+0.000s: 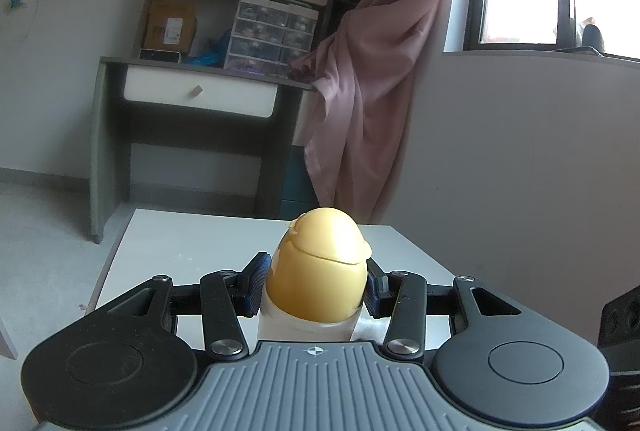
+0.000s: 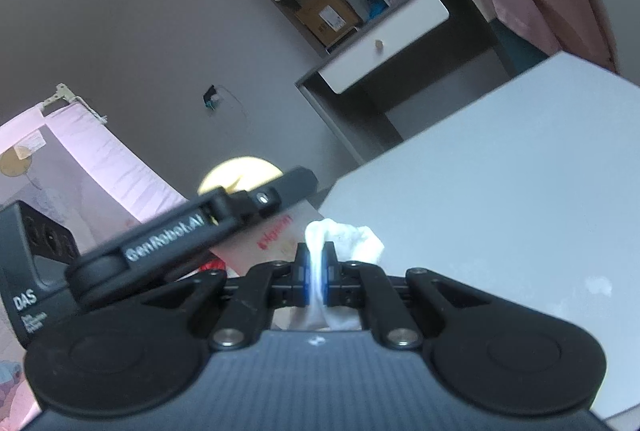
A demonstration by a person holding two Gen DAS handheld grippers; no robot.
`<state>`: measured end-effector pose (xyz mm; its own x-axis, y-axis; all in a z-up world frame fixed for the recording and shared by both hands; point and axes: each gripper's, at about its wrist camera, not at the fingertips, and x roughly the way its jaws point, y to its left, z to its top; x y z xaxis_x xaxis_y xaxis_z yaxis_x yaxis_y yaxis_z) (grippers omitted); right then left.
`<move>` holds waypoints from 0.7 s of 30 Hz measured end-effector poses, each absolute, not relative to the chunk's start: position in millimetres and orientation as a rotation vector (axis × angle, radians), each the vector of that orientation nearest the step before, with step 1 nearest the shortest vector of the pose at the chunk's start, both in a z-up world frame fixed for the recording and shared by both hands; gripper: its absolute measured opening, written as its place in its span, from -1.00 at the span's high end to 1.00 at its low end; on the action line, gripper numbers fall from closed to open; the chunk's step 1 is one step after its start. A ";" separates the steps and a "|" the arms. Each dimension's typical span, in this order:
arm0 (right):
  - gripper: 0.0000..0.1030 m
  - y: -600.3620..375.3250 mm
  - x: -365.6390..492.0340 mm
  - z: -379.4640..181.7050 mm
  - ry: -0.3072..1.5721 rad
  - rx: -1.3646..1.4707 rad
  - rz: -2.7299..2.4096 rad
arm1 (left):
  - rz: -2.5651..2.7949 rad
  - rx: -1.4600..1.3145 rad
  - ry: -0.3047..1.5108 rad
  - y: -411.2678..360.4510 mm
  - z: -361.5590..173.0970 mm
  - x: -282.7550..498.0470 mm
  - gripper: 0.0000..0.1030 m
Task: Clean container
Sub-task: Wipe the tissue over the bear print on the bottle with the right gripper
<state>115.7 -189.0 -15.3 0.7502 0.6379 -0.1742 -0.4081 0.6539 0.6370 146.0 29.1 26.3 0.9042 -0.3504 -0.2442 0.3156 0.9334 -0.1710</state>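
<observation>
Container (image 1: pixel 316 271) body mostly hidden w/ left tongs (image 1: pixel 316 281) clamping it; right tongs (image 2: pixel 316 271) pinch blurred tissue (image 2: pixel 344 235).

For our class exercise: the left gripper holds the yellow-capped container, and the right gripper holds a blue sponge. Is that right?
Not quite. The right gripper pinches a white tissue, not a blue sponge, as the right wrist view shows. The left gripper does hold the yellow-capped container.

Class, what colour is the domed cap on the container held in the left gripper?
The cap is yellow, on a white container; the left wrist view shows it best.
</observation>
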 end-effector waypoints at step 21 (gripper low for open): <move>0.89 -192.1 106.9 -16.5 0.367 0.702 0.688 | -0.350 -0.131 0.280 25.4 28.3 151.5 0.08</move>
